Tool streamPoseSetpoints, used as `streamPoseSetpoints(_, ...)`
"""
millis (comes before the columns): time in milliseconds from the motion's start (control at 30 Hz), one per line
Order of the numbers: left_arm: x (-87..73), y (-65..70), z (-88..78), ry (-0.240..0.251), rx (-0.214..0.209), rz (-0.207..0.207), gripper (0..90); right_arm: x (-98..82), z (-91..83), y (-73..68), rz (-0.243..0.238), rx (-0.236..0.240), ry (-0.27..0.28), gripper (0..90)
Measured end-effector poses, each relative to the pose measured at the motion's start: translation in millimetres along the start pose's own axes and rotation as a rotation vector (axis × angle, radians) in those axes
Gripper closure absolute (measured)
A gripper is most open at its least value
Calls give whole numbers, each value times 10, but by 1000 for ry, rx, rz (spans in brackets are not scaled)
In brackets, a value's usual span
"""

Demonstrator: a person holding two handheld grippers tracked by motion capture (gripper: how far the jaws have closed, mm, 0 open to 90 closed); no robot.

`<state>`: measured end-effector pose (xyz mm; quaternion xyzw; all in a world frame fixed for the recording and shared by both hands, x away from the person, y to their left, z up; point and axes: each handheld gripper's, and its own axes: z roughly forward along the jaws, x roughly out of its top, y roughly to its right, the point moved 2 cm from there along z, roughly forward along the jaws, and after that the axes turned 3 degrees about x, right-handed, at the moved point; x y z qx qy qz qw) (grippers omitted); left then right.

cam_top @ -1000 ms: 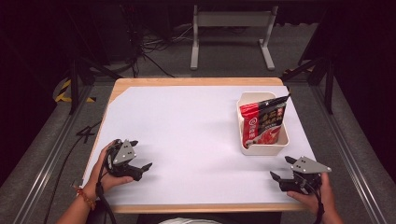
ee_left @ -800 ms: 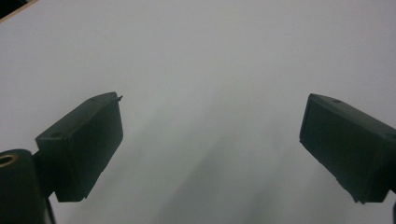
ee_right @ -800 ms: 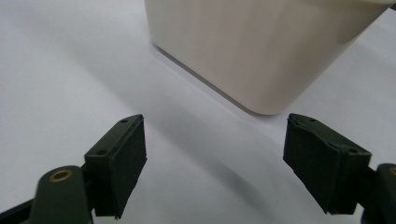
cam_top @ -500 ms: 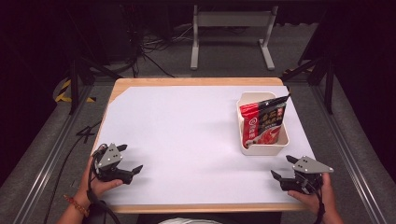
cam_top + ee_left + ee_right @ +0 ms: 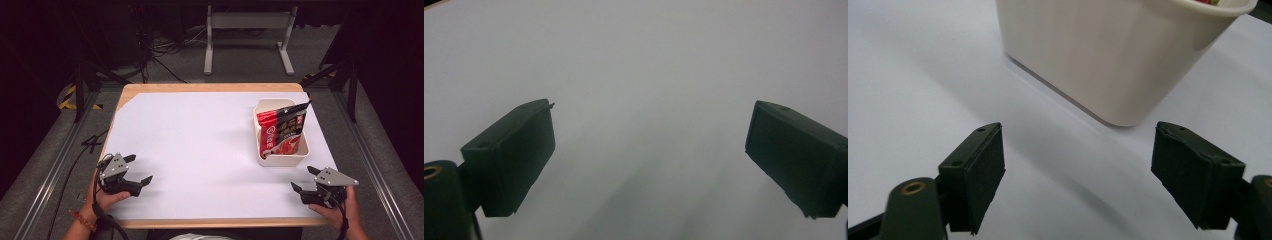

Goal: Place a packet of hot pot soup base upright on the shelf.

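A cream plastic bin [image 5: 281,159] stands at the right of the white table, with a red and black snack bag [image 5: 281,133] upright inside it. My right gripper [image 5: 305,178] rests near the front right edge, just in front of the bin [image 5: 1108,55], open with nothing between its jaws. My left gripper [image 5: 138,169] lies at the front left of the table, also open and empty. In the left gripper view its fingers [image 5: 514,155] frame bare white tabletop.
The white table surface [image 5: 200,145] has a wooden rim [image 5: 200,87] at the far side. Beyond it lie a dark floor, cables and a grey metal stand [image 5: 247,30]. Rails run along both sides of the table.
My left gripper has drawn back toward the front left edge and turned slightly. The right gripper has barely shifted. The bin and bag are still.
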<state>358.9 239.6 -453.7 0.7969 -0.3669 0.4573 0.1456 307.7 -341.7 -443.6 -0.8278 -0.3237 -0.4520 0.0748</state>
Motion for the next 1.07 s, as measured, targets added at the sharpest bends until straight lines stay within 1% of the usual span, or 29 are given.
streamPoseSetpoints(33,1,1,-4,1,-3,2,66,1,-2,2,2,-2,1,209)
streamPoseSetpoints(233,4,6,-8,4,6,0,64,11,-5,-1,-4,-4,6,209)
streamPoseSetpoints(333,6,6,-2,1,2,3,63,8,-6,0,-3,-3,6,209)
streamPoseSetpoints(567,5,4,-13,5,15,-1,63,15,-1,-3,-4,-1,7,210)
streamPoseSetpoints(733,17,0,2,5,10,0,60,4,-8,5,0,-4,10,208)
streamPoseSetpoints(833,20,-1,12,-5,26,11,52,-8,-13,17,1,-4,15,203)
streamPoseSetpoints(900,17,-11,14,-1,24,1,53,-10,-14,20,1,-6,14,201)
streamPoseSetpoints(1067,20,-8,16,-5,29,6,53,-6,-26,24,2,-7,21,198)
